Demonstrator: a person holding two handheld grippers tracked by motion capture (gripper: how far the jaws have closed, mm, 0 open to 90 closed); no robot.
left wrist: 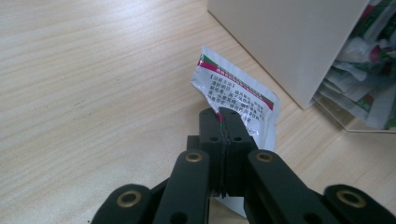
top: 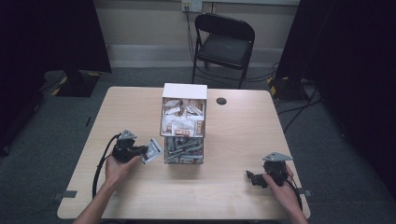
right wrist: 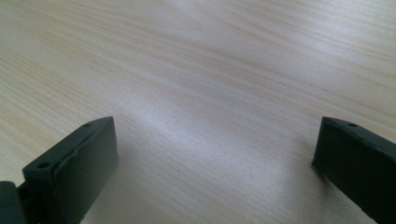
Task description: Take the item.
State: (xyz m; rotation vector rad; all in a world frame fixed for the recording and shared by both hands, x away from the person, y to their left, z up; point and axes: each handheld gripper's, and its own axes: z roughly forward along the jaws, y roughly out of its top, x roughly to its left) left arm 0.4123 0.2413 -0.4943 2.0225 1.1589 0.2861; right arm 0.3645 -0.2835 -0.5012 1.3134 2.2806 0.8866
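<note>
Where the high view looks down on the wooden table [top: 140, 107], the left gripper [top: 142, 151] sits at the left of the clear two-tier box [top: 184, 123], its jaws pinched on a small white sachet [top: 153, 150] that hangs just beside the box's lower tier; the upper tier holds white and brown packets and the lower one silvery packets. The right gripper [top: 252, 177] rests low over the table's near right part, well apart from the box, in the person's right hand [top: 281, 186]. In the left gripper view, the two black jaws meet tight on the lower edge of the sachet [left wrist: 238, 93], which shows a pink and green band and printed text and stands close to the box's white side wall [left wrist: 289, 42]. In the right gripper view, the jaws stand wide apart over bare table [right wrist: 201, 93] with nothing between them.
</note>
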